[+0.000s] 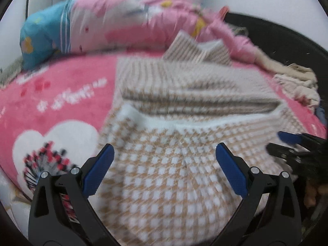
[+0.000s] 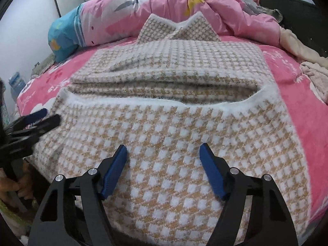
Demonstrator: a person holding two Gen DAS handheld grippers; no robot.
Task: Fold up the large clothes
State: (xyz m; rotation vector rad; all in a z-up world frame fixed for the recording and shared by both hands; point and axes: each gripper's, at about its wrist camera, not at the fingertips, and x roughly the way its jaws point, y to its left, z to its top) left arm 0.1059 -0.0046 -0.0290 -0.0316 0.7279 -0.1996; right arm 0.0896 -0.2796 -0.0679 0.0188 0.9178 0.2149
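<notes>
A bedroom in a home

You are working over a bed [image 2: 291,86] spread with a pink printed blanket [image 1: 61,94]; a rumpled pink quilt [image 2: 215,6] and a blue-ended pillow [image 2: 63,34] lie along its far side against plain white walls [image 2: 24,20].

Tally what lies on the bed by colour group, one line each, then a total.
Tan-and-white checked: 1, the checked garment
Pink bedding: 2, the pink quilt bunched at the far end and the pink bed cover
Blue: 1, the blue pillow end
Cream cloth: 1, the cream pile at the right edge; it may be more than one item
Total: 5
</notes>
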